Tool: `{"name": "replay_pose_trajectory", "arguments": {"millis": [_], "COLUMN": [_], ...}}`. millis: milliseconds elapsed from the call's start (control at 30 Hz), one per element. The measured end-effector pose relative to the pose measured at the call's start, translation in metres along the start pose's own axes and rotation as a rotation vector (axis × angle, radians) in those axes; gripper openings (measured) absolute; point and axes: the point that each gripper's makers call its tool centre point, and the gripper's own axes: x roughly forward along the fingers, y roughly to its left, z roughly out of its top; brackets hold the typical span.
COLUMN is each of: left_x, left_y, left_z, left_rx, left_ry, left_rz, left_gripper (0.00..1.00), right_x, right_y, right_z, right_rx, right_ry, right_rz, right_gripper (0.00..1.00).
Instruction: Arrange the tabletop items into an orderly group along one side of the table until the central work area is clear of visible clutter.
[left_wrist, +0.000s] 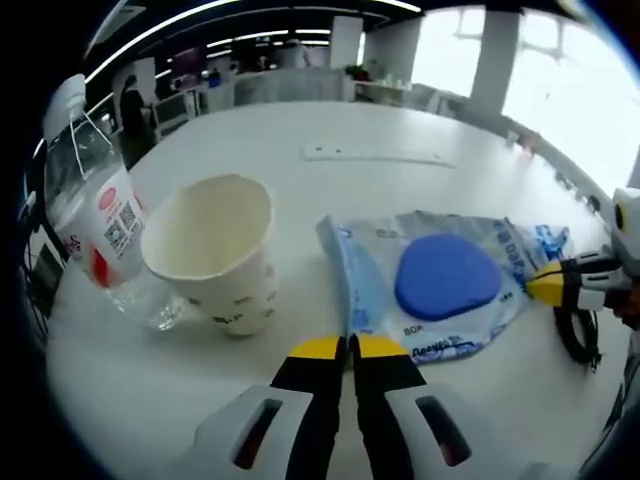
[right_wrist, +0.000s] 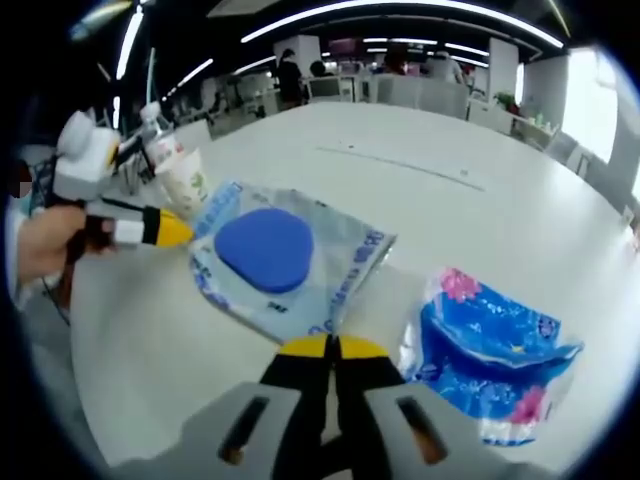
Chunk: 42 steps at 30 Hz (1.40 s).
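In the left gripper view, a bottle (left_wrist: 95, 215) stands near the table's (left_wrist: 400, 125) left edge; a cup (left_wrist: 215, 250) sits just right of it; a flat packet (left_wrist: 440, 280) lies further right; in the right gripper view, a crumpled wrapper (right_wrist: 490, 345) lies right of the packet.

Past your stuff you've got a big open office: long ceiling light strips (left_wrist: 250, 40), bright windows (left_wrist: 560, 80) along one side, white pillars (right_wrist: 505, 70). Far desks (right_wrist: 400, 90) with people standing around them. There's a dark cable (left_wrist: 578, 335) looped at the white tabletop (right_wrist: 450, 230) edge.
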Motion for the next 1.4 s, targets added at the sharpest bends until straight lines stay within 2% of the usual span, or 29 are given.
{"name": "replay_pose_trajectory", "arguments": {"millis": [133,200,233,333,367,433,500,567,667,833,933,1000,1133,1400], "left_x": [0.001,0.0,-0.002,-0.007,-0.006,-0.01,-0.016,-0.024,-0.035,-0.048,-0.057,-0.063,-0.073,-0.094], "left_y": [-0.001,-0.001,0.001,0.001,-0.004,-0.01,-0.011,-0.013,-0.016,-0.012,-0.009,-0.006,-0.001,-0.001], "left_z": [-0.003,-0.002,-0.003,0.002,0.005,0.002,0.002,0.004,0.006,0.005,0.004,0.003,0.004,0.004], "left_rx": [0.01,0.016,-0.006,-0.009,0.002,-0.005,-0.006,-0.016,-0.016,-0.038,-0.055,-0.064,-0.066,-0.058], "left_ry": [0.005,0.007,0.028,0.006,-0.016,0.001,-0.012,-0.034,-0.046,-0.067,-0.069,-0.07,-0.078,-0.084], "left_rz": [0.0,-0.014,-0.002,-0.007,-0.036,-0.07,-0.067,-0.074,-0.084,-0.08,-0.074,-0.068,-0.069,-0.076], "left_gripper": [0.02,0.05,0.1,0.29,0.33,0.38,0.43,0.51,0.6,0.83,0.92,0.96,0.96,0.96], "right_x": [0.0,-0.003,-0.007,-0.011,-0.012,-0.016,-0.022,-0.029,-0.038,-0.053,-0.061,-0.066,-0.071,-0.087], "right_y": [0.0,0.0,0.001,0.008,0.01,0.016,0.019,0.023,0.024,0.023,0.024,0.025,0.028,0.033], "right_z": [0.0,0.002,0.005,0.012,0.013,0.014,0.012,0.018,0.018,0.023,0.023,0.024,0.024,0.022], "right_rx": [0.0,-0.033,-0.053,-0.061,-0.065,-0.086,-0.074,-0.042,-0.049,0.004,0.021,0.03,0.042,0.025], "right_ry": [-0.003,0.0,-0.006,-0.031,-0.033,-0.046,-0.05,-0.099,-0.115,-0.162,-0.166,-0.178,-0.172,-0.168], "right_rz": [-0.004,-0.007,-0.01,0.001,0.003,0.008,0.008,0.004,-0.009,-0.008,-0.009,-0.005,-0.004,-0.006], "right_gripper": [0.0,0.02,0.05,0.21,0.23,0.24,0.26,0.3,0.34,0.53,0.57,0.6,0.66,0.66]}}
